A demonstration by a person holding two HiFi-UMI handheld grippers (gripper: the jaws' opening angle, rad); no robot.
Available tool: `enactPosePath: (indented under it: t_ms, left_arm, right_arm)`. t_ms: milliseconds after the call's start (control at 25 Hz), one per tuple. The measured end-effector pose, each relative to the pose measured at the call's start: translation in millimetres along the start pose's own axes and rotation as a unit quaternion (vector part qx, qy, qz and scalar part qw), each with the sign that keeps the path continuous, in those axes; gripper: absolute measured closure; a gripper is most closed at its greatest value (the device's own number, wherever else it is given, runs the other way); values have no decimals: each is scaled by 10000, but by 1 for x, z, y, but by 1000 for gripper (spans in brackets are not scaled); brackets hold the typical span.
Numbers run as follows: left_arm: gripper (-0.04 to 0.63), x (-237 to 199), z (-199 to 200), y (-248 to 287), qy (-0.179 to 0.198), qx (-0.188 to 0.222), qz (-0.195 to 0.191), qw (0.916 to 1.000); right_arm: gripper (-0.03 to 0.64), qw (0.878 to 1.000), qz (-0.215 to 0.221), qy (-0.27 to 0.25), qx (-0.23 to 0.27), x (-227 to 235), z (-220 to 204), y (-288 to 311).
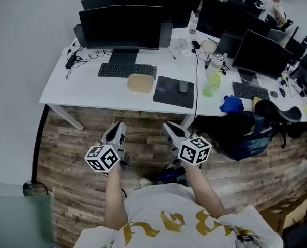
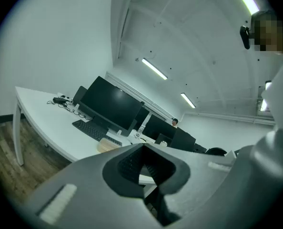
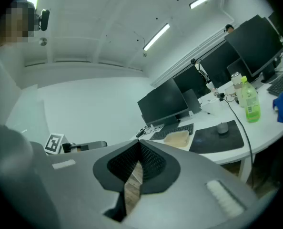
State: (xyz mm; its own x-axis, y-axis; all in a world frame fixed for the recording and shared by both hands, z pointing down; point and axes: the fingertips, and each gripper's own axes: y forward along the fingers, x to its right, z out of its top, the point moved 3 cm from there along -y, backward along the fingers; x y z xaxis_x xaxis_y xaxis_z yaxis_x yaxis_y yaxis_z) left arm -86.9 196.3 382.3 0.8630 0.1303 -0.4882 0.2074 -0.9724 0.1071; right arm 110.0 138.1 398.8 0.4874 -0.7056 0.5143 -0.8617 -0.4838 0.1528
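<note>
I hold both grippers low over the wooden floor, in front of a white desk (image 1: 91,92). In the head view the left gripper (image 1: 117,130) and the right gripper (image 1: 169,129) point toward the desk edge, each with its marker cube near my hands. The left gripper (image 2: 144,145) is shut with nothing between its jaws. The right gripper (image 3: 139,146) is also shut and empty, with only a thin slit that shows floor. Nearest on the desk are a tan box (image 1: 141,82) and a grey mouse (image 1: 183,86) on a dark mouse pad (image 1: 169,94).
A black monitor (image 1: 121,27) and keyboard (image 1: 126,70) stand behind the tan box. A green bottle (image 1: 212,85), a blue cloth (image 1: 231,104) and more monitors lie to the right. A dark backpack (image 1: 244,133) sits on the floor at right, and a person sits far back.
</note>
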Motion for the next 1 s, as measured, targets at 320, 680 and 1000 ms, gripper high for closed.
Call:
enactPosePath:
  t_ms: [320, 680, 1000]
  left_arm:
    - [594, -5, 11, -18, 198, 326, 24, 9993]
    - [594, -24, 8, -8, 179, 81, -79, 9998]
    - [594, -58, 4, 42, 363, -332, -134, 9987]
  right_arm:
    - [592, 9997, -119, -98, -172, -3, -9, 0]
    - [591, 9991, -97, 281, 303, -1, 2, 14]
    - [552, 9983, -248, 529, 79, 37, -4, 67]
